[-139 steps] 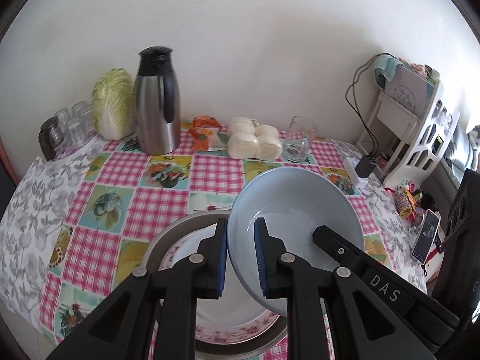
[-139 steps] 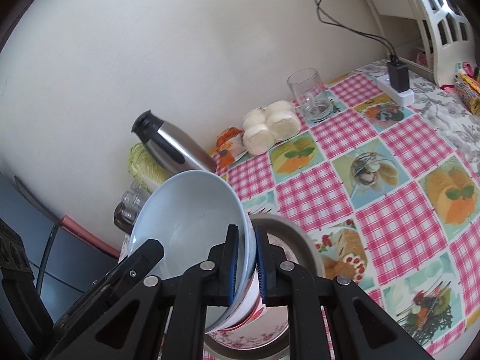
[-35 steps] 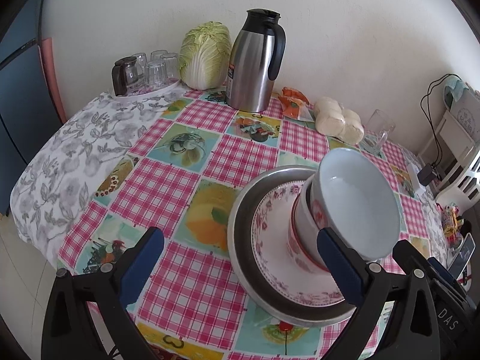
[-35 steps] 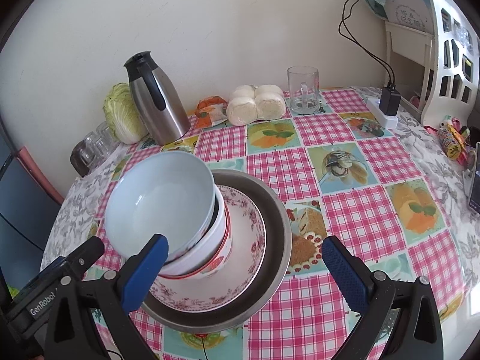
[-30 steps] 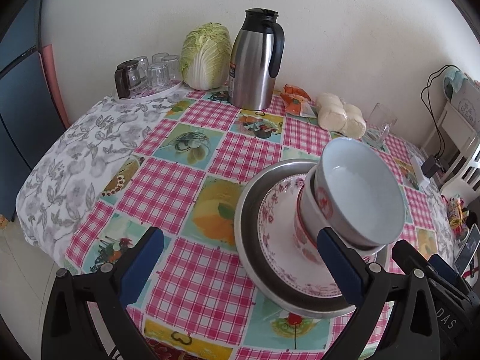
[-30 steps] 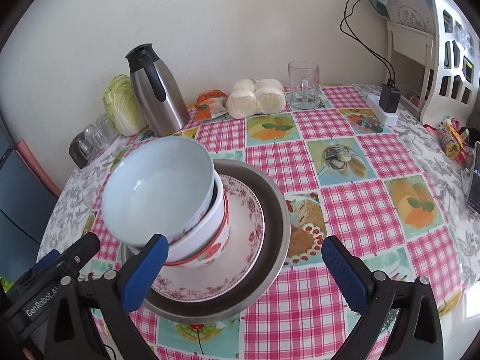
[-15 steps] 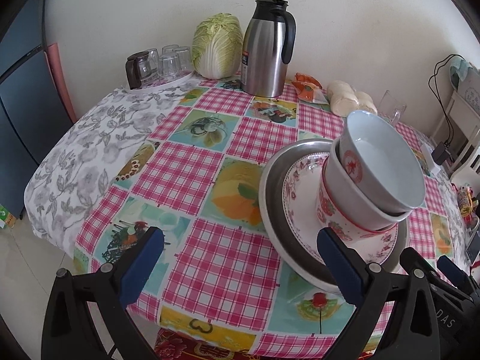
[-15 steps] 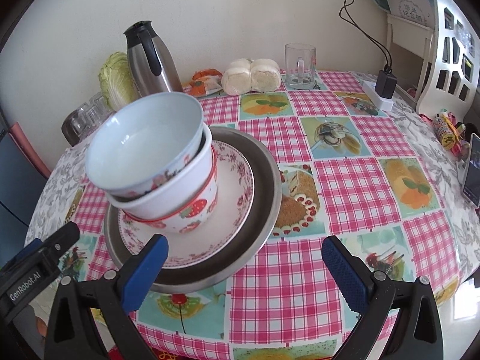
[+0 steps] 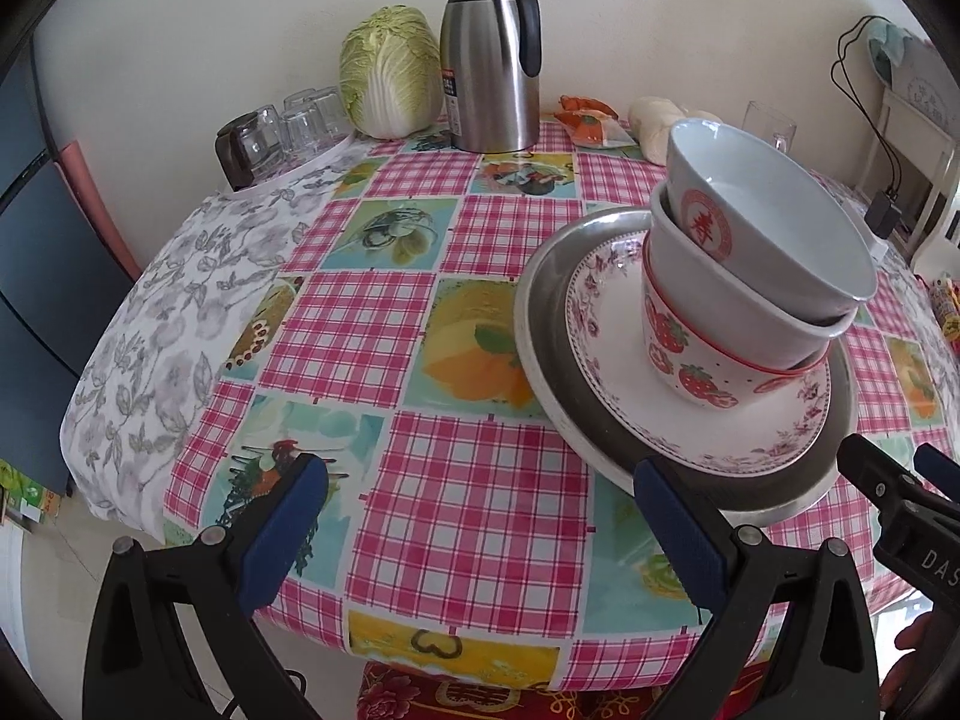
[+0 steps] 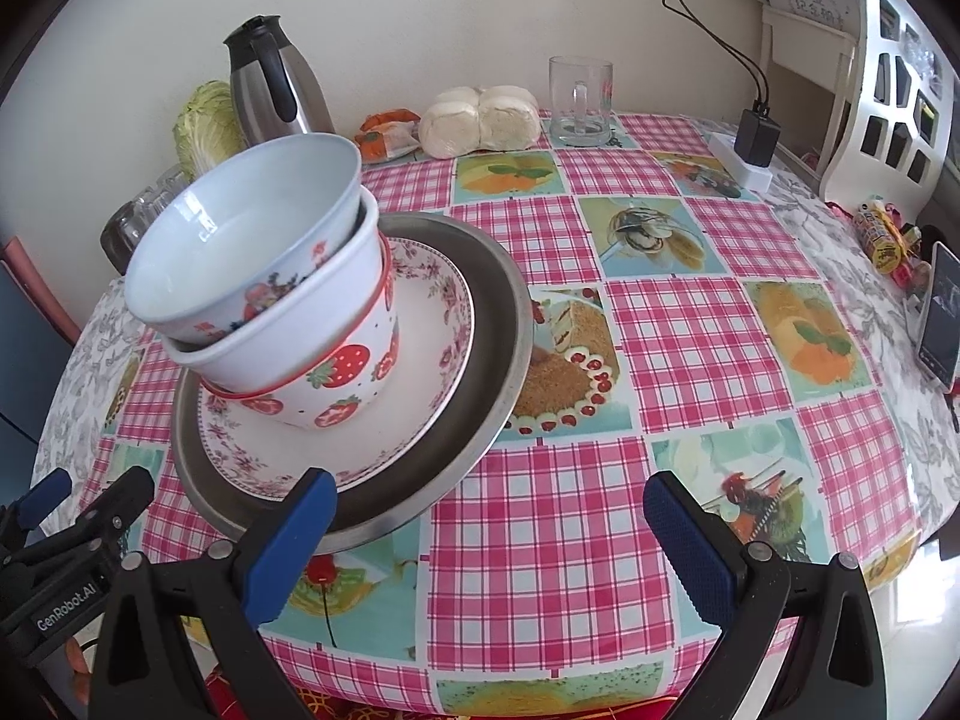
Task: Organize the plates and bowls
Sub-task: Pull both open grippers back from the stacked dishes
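Both grippers, left gripper (image 9: 480, 531) and right gripper (image 10: 489, 534), have backed off, jaws spread empty (nothing held), leaving the pale bowl (image 10: 246, 234) nested on the stack.

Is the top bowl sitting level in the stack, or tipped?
Tipped. The top bowl sits askew inside the white bowl beneath it, its rim slanted in both views. Both grippers are open and clear of it.
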Demonstrator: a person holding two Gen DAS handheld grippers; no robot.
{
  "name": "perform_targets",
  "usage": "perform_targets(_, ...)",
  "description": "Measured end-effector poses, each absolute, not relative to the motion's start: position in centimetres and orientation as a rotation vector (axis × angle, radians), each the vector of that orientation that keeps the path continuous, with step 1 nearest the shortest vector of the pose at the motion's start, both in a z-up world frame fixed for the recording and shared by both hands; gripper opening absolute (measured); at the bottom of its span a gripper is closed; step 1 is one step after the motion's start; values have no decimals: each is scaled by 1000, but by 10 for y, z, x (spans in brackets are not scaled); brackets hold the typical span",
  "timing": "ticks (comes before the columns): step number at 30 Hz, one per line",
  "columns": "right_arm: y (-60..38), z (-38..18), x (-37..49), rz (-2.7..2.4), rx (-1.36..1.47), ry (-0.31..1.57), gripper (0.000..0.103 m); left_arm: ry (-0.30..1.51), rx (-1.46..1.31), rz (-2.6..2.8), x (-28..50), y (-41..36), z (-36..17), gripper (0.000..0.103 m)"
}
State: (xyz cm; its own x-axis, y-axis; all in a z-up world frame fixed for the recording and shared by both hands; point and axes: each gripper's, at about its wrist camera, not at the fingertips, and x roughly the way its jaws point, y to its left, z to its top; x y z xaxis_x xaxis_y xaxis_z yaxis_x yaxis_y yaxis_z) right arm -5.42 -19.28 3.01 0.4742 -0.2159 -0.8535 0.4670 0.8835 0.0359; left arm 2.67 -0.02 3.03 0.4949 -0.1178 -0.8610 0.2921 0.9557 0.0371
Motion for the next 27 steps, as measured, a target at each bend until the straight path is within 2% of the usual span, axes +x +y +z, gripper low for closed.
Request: perform_targets(27,-202,22,-57,-445,305,1008,103,1071,197,-274,32,1,17,102)
